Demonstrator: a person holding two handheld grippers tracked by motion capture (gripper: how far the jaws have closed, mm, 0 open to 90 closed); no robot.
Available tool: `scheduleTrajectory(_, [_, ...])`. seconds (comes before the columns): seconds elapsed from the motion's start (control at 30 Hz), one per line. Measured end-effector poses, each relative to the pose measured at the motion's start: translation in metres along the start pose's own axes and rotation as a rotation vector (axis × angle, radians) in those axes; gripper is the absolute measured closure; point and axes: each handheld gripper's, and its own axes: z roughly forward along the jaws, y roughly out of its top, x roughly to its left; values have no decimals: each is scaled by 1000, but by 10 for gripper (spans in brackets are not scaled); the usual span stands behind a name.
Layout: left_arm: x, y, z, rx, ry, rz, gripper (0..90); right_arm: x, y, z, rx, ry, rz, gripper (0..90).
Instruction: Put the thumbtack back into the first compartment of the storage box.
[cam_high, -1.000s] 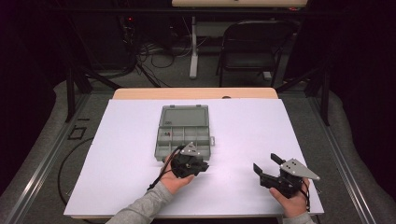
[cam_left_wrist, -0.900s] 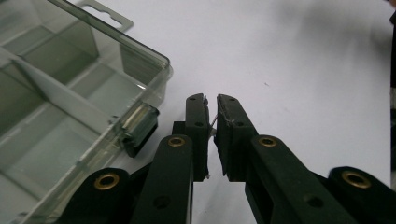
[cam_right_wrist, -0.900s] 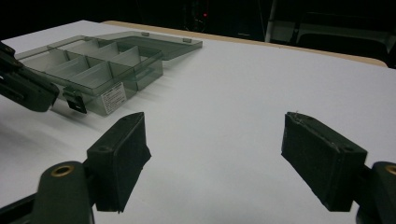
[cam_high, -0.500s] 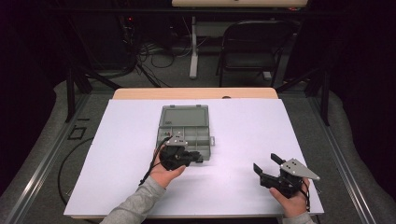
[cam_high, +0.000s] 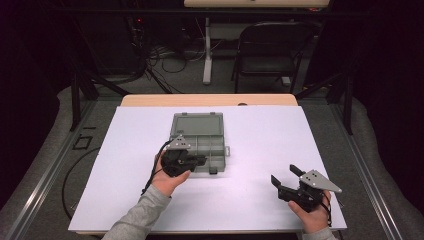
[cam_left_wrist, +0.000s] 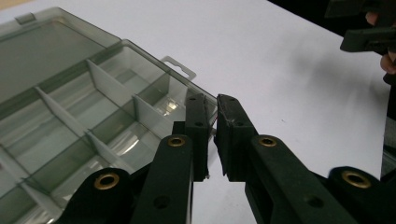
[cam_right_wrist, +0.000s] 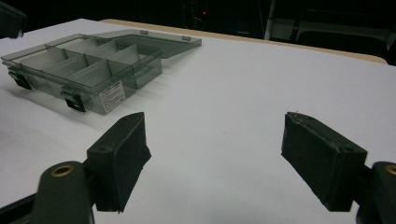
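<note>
white table under dark room, chair behind. clear box mid-table, lid open flat, compartments showing. left gripper at box's near right corner, jaws pressed nearly together, slim gap, nothing visibly pinched. right gripper well apart near table's right front, jaws spread wide, empty, resting in hand.
</note>
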Motion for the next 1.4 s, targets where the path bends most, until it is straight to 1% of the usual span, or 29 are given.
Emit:
scheduleTrajectory(0.2, [8,4,-14,-27,31,-11,836,0,0,1,3,0,-2,217])
scheduleTrajectory(0.33, [14,5,-24,-37,76,-11,836,1,0,1,6,-1,3,217])
scheduleTrajectory(0.4, [18,5,-28,-45,95,-27,836,1,0,1,7,-1,1,217])
scheduleTrajectory(0.43, [20,5,-30,-46,102,-26,837,1,0,1,6,-1,2,217])
scheduleTrajectory(0.67, [36,2,-42,-64,169,-63,836,1,-1,1,6,-3,2,217])
scheduleTrajectory(0.8, [42,1,-48,-64,211,-71,836,0,0,1,6,-2,0,217])
scheduleTrajectory(0.97, [47,0,-50,-61,234,-89,836,0,0,0,1,1,-2,217])
scheduleTrajectory(1.07, [51,0,-50,-57,249,-93,836,1,0,0,2,2,-3,217])
scheduleTrajectory(1.13, [55,0,-50,-58,257,-106,836,1,0,0,1,3,-4,217])
scheduleTrajectory(1.27, [64,0,-46,-55,274,-128,836,1,0,1,1,3,-5,217])
scheduleTrajectory(1.4, [73,1,-40,-36,294,-145,836,1,0,1,1,2,-8,217])
